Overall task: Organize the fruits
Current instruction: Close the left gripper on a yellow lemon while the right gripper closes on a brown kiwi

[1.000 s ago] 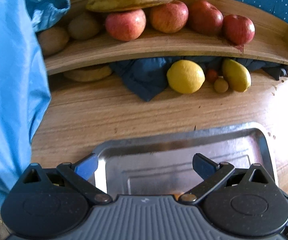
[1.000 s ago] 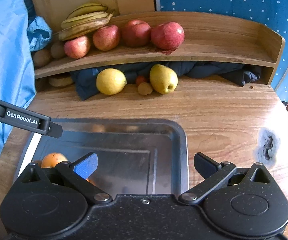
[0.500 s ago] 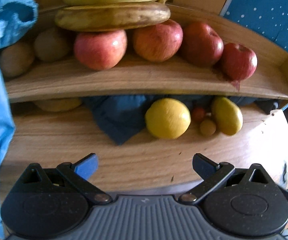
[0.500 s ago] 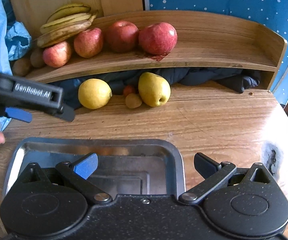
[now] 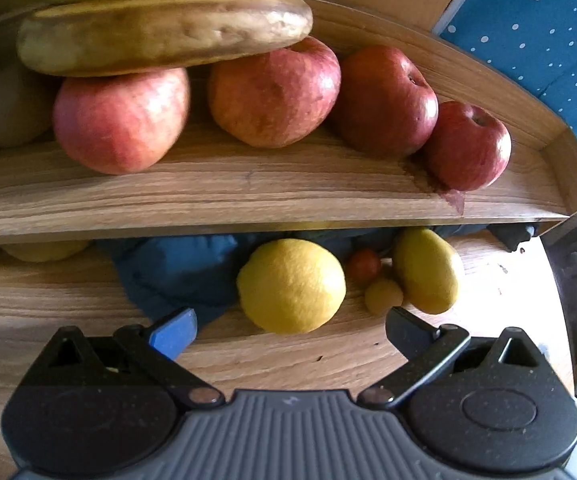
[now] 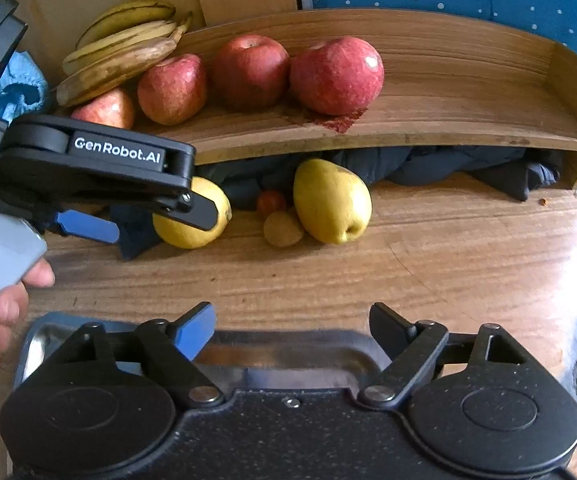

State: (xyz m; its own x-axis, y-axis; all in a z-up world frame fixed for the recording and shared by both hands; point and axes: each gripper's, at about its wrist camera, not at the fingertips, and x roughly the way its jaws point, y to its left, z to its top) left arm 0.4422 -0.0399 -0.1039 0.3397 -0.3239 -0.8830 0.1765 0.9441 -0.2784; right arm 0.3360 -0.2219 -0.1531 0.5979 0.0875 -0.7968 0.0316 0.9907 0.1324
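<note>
- The left gripper [image 5: 290, 326] has its fingers wide apart and empty; the round yellow fruit [image 5: 291, 286] lies just ahead, in line with the gap but not touched.
- From the right wrist view, the left gripper [image 6: 144, 216] hangs over that yellow fruit [image 6: 186, 236], one black finger [image 6: 196, 210] crossing in front of it; a hand [image 6: 4, 304] grips its grey handle.
- The right gripper [image 6: 290, 326] holds nothing; its fingers are closing over the far rim of the metal tray [image 6: 288, 354].
- On the table [image 6: 408, 272], just right of the yellow fruit, sit a small red fruit [image 6: 271, 202], a small tan fruit [image 6: 283, 229] and a pear [image 6: 330, 206]; the tan fruit touches the pear.
- Behind the yellow fruit, a dark cloth [image 6: 448, 166] fills the gap under the shelf [image 6: 448, 124].
- Above the yellow fruit, the shelf carries four apples [image 5: 274, 94] in a row, with bananas [image 5: 164, 30] resting on the left ones.
</note>
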